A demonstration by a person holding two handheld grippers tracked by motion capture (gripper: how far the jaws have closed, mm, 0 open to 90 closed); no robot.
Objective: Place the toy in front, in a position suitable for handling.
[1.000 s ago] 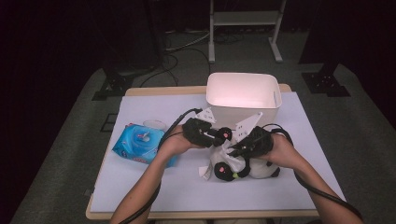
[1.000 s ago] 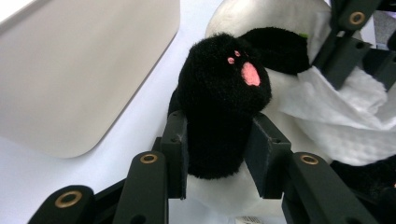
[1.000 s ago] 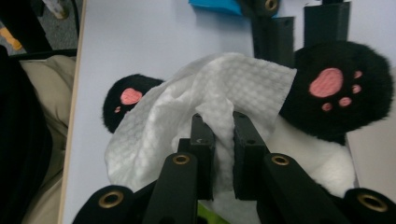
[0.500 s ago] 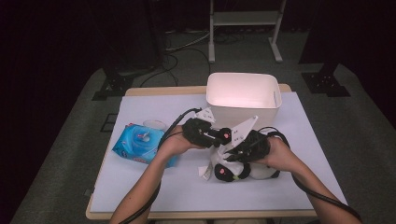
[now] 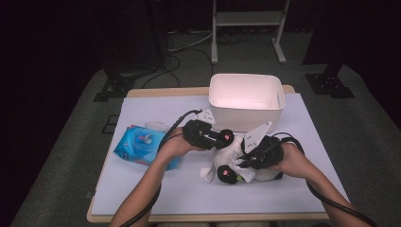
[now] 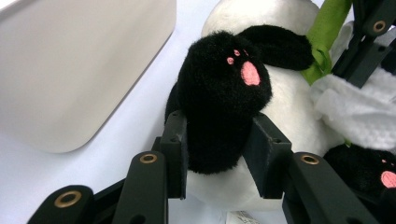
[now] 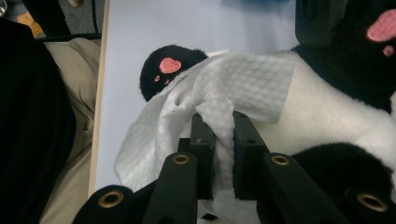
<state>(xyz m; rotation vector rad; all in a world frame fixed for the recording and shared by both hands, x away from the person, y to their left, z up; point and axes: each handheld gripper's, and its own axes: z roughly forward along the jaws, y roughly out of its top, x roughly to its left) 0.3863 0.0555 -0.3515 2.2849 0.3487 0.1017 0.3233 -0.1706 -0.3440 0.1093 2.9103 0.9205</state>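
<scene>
Left gripper [image 6: 215,154] is clamping one black paw [image 6: 219,93] of the plush panda [image 5: 227,163], pads pressing both sides of the limb, centre of the left gripper view. Right gripper [image 7: 218,140] is pinching a white wet wipe [image 7: 224,88], jaws nearly together with the fold bunched between them, wipe draping over the toy's white belly.

In the high view the panda is lying at centre-lower frame on the white table cover [image 5: 156,189], between the two hands, just in front of the white bin [image 5: 246,97]. Blue wipes pack [image 5: 142,146] is sitting at centre left, beside the left forearm.

Looks like a wipe-down of the toy with the paw held as anchor.

Risks from here:
- The left grip is only holding soft fur and stuffing. A hard sideways rub is likely pulling the paw out of the pads, and the toy is then sliding or rolling on the cover.
- The wipe is being held by a thin bunched fold. Drag on the plush pile could be tugging it free or tearing it.
- The grippers are working very close together, so the right jaws could be knocking the left ones mid-stroke.
- Loose wipe edge is hanging low and could be snagging under the toy.
</scene>
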